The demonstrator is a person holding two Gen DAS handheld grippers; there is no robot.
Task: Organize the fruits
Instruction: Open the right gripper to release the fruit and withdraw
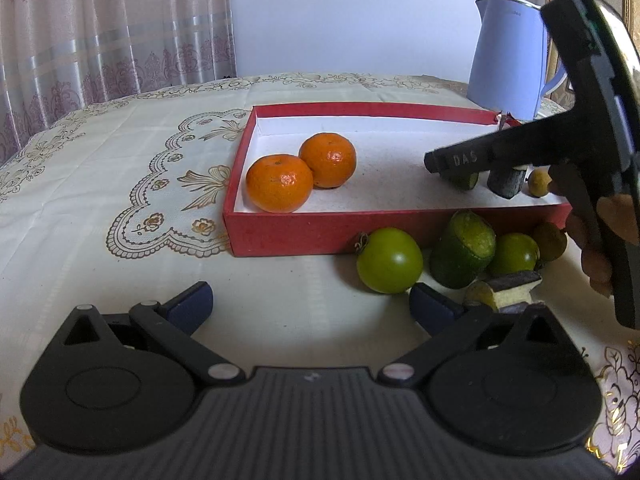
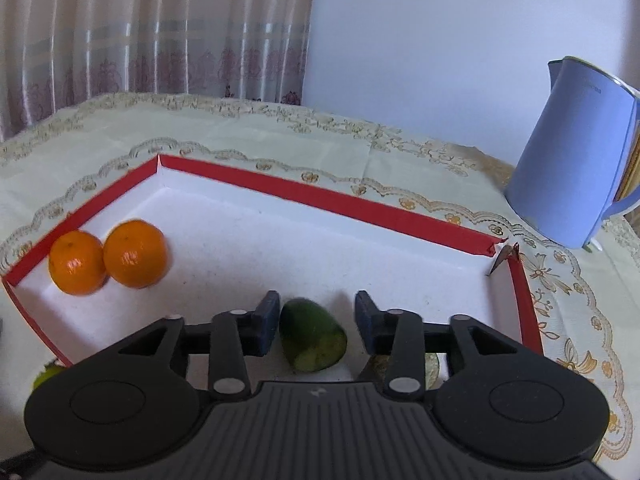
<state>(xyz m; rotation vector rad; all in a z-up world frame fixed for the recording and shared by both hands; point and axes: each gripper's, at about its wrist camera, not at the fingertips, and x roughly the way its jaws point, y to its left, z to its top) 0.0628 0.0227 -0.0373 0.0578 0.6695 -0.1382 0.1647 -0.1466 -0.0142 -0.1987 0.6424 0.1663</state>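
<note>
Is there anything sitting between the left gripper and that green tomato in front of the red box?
Nothing visible blocks it. The left gripper has its jaws open over bare tablecloth, and the green tomato lies just ahead and to the right. A cut green piece sits beside the tomato, not in front.

text: "DAS" | on: right hand-held gripper point(image 1: 472, 178) finger side

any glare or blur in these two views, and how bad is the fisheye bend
Left wrist view: sharp, with small white glare spots on the two oranges; the red box edges bow slightly. Right wrist view: softer, the oranges and the green piece look smeared; the kettle leans from distortion.
</note>
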